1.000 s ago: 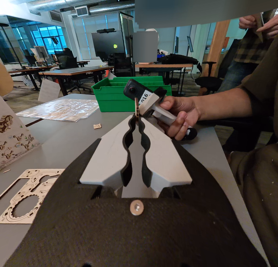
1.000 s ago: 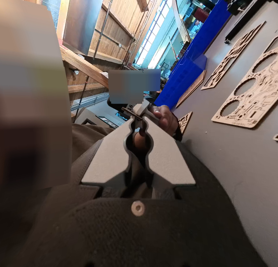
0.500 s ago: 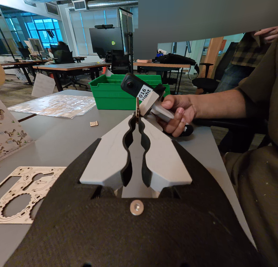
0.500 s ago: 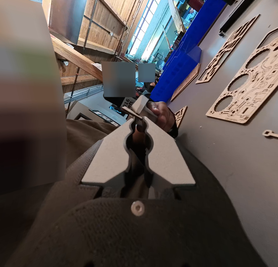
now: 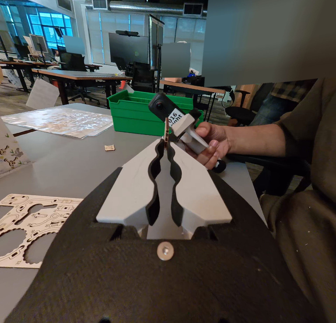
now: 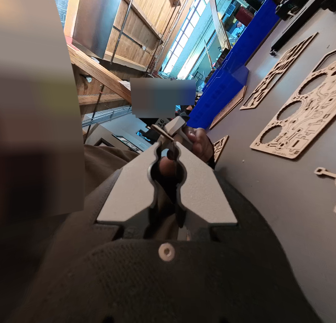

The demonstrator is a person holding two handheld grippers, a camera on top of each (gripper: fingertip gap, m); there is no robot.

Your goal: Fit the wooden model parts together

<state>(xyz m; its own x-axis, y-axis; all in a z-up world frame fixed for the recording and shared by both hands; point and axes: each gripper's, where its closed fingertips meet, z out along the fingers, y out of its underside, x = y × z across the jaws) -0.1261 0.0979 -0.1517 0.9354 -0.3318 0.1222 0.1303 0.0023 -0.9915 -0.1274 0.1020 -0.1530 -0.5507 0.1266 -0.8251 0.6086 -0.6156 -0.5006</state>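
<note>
In the left wrist view my left gripper (image 5: 165,141) is shut on a thin wooden part (image 5: 165,132), which stands edge-on above its tips. The right gripper (image 5: 172,137), held in a hand (image 5: 211,143), meets it tip to tip over the grey table (image 5: 72,165). In the right wrist view my right gripper (image 6: 167,143) is nearly closed, with a thin dark edge between its tips. The wooden part (image 6: 161,132) lies crosswise just beyond them. The left gripper (image 6: 175,126) and its hand (image 6: 198,143) are right behind it.
A green bin (image 5: 138,118), a clear plastic sheet (image 5: 58,119), a small loose wooden piece (image 5: 109,148) and a punched wooden sheet (image 5: 32,223) lie on the table. In the right wrist view there are more punched sheets (image 6: 300,114), a blue bin (image 6: 223,96) and a key-shaped piece (image 6: 325,174). The grippers are tip to tip, or close to it. About 12 centimetres separates my right fingertips from the key-shaped piece (image 6: 325,174).
Both grippers stay tip to tip around the wooden part. The pair has shifted slightly over the table, and both views have turned a little.
</note>
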